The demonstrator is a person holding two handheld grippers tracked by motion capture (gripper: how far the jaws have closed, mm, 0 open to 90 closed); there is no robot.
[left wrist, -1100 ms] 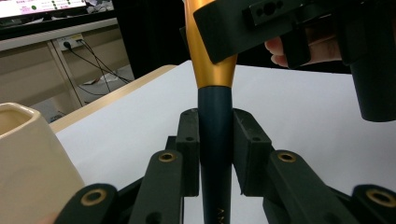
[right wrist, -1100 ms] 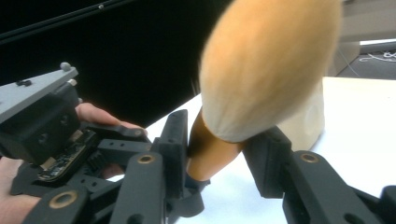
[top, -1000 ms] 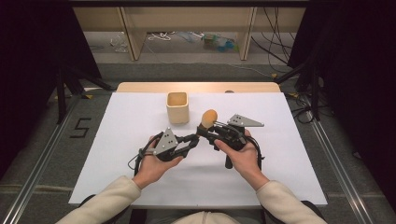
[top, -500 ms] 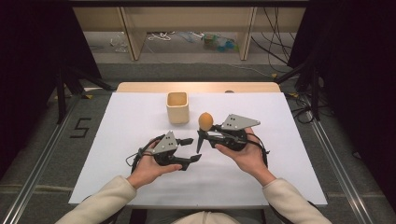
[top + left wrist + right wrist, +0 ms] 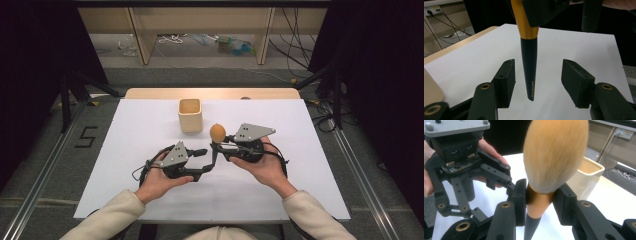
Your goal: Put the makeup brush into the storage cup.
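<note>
A makeup brush with a fluffy orange head (image 5: 217, 132) (image 5: 555, 155), a gold ferrule and a black handle (image 5: 529, 67) stands upright over the table. My right gripper (image 5: 218, 145) (image 5: 539, 200) is shut on the ferrule just under the bristles. My left gripper (image 5: 204, 162) (image 5: 537, 80) sits lower, its jaws on either side of the handle's tapered end. Its jaws have just been closing, but gaps still show between both pads (image 5: 505, 80) and the handle.
A cream square cup (image 5: 190, 115) (image 5: 586, 175) stands open-topped behind the brush, toward the table's far edge. The white table top (image 5: 310, 165) spreads to both sides. Beyond it are a wooden strip, shelving and loose cables on the floor.
The left gripper, shut at the brush handle a second ago, let go and opened wide, then narrowed somewhat. The right gripper kept the brush, which barely moved.
</note>
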